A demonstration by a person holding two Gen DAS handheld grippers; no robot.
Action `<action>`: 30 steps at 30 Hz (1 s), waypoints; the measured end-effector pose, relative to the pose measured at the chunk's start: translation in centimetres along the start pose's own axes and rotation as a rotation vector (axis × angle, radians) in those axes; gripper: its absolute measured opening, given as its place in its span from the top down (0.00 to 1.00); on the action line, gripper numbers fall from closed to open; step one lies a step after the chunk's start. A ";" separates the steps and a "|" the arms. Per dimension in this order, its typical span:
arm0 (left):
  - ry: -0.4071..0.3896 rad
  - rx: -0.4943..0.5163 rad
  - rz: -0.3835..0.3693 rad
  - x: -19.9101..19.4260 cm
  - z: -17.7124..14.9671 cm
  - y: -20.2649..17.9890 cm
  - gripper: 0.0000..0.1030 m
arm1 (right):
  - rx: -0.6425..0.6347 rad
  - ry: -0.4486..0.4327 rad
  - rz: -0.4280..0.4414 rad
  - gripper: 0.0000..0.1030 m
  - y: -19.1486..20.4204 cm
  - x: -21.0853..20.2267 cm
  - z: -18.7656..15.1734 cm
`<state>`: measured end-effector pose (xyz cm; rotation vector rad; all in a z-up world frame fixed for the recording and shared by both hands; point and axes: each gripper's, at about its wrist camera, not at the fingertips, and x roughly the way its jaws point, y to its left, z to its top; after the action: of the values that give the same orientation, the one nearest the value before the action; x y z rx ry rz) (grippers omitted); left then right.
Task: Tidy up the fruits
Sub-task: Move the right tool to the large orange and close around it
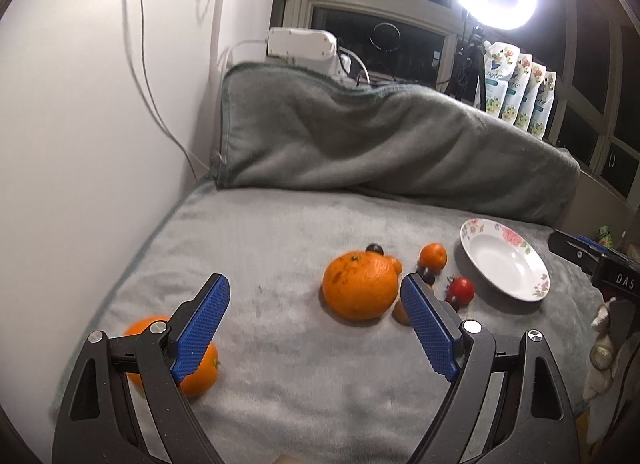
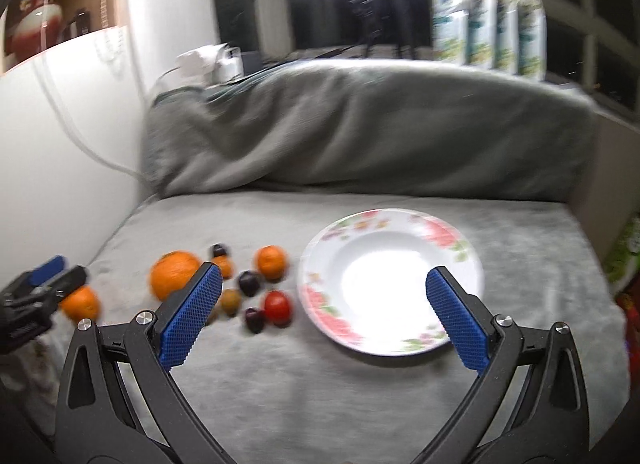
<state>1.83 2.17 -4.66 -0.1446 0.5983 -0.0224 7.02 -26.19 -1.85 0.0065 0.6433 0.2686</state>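
Both grippers hover low over the grey blanket (image 1: 280, 384), fingers pointing forward. The left gripper (image 1: 316, 304) is spread wide and empty, the big orange (image 1: 360, 284) ahead between its tips. The right gripper (image 2: 324, 304), equally wide, holds nothing and faces the floral plate (image 2: 332, 240), with the small fruits (image 2: 256, 292) just left of it.

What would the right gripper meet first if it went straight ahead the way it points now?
Most likely the floral plate: it lies between the open fingers of the right gripper, which points down at its bare centre. The fruit sits off to the left. Blur makes depth uncertain.
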 end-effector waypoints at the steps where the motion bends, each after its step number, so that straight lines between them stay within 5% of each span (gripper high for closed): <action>1: 0.010 0.000 -0.007 0.2 -0.2 0.1 0.15 | -0.001 0.012 0.031 0.00 0.3 0.3 0.0; 7: 0.054 -0.023 -0.071 1.2 -1.2 0.1 0.15 | -0.007 0.106 0.208 0.00 2.3 3.0 0.7; 12: 0.083 -0.027 -0.119 2.4 -1.6 -0.2 0.22 | 0.031 0.213 0.352 0.11 3.8 5.7 1.3; 30: 0.193 -0.118 -0.294 7.2 -1.7 0.0 0.38 | 0.081 0.437 0.523 0.34 8.2 13.2 1.4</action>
<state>6.83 1.54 -10.03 -0.3469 0.7672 -0.2885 15.99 -14.88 -7.83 0.2010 1.0841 0.7621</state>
